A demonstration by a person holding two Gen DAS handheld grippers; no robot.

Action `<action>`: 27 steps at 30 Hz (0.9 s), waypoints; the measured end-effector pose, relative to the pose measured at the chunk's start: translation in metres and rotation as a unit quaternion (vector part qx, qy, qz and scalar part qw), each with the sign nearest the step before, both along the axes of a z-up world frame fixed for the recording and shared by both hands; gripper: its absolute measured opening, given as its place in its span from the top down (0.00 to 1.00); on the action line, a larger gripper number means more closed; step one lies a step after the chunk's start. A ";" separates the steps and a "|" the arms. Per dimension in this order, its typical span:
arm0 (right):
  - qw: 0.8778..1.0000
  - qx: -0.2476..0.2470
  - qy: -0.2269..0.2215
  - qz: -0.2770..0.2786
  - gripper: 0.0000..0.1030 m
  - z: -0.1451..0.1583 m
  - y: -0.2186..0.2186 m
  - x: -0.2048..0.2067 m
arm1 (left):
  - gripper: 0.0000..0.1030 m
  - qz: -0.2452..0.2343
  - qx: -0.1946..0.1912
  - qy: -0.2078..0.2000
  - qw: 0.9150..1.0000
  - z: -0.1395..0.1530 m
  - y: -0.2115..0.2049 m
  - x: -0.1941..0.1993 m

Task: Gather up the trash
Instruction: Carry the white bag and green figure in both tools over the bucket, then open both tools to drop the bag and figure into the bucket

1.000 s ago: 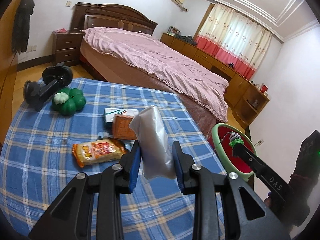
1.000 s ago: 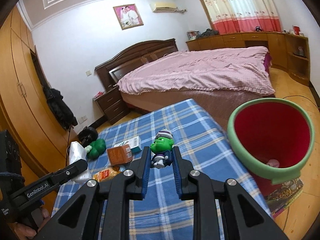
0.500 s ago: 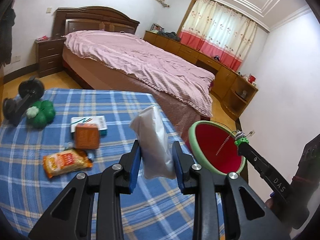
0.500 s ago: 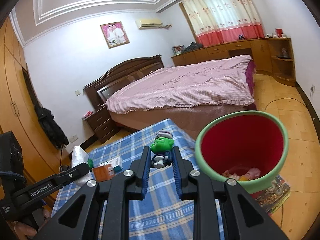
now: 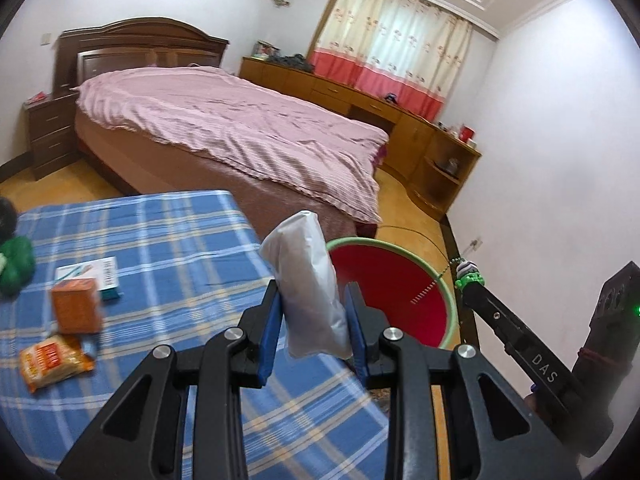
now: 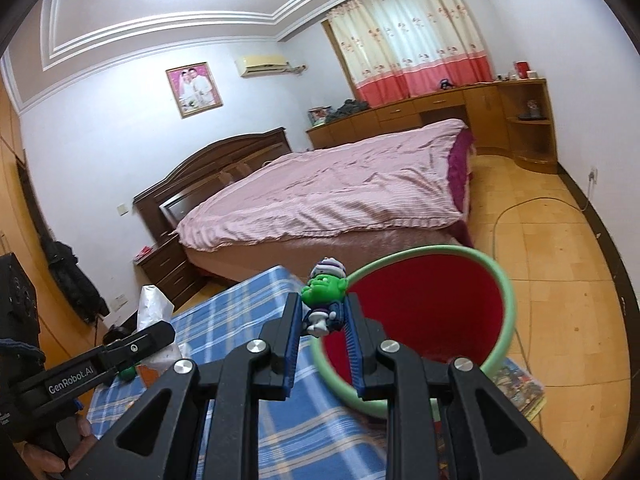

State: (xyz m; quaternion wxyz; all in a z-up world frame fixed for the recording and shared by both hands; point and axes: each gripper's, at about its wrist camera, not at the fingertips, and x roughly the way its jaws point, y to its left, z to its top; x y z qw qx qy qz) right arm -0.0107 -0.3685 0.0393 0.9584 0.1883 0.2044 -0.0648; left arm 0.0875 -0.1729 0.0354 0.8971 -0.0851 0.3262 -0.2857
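Already clamped, the left gripper (image 5: 314,320) holds a white bag (image 5: 310,280) and the right gripper (image 6: 322,326) a green figure (image 6: 323,298) lower-centre, short of the bin (image 6: 500,276); early release could miss.

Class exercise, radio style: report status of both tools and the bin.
Left tool shut on white bag. Right tool shut on green figure. Red bin just ahead beside table, nothing blocking.

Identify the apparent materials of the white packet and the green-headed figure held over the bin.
White packet: thin plastic film, semi-matte; it looks crinkled and faintly translucent. Green-headed figure: probably moulded plastic or rubber, smooth with a slight sheen and solid colours.
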 end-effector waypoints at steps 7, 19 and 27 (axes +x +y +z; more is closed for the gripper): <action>1.000 0.012 0.015 -0.025 0.77 -0.017 -0.037 0.001 | 0.70 -0.040 0.022 0.010 0.999 -0.016 -0.052 0.011; 0.997 0.045 0.058 -0.040 0.77 -0.063 -0.085 0.019 | 0.69 -0.082 0.060 0.038 0.994 -0.057 -0.117 0.029; 0.995 0.059 0.076 -0.040 0.76 -0.082 -0.096 0.026 | 0.69 -0.086 0.078 0.047 0.992 -0.071 -0.132 0.035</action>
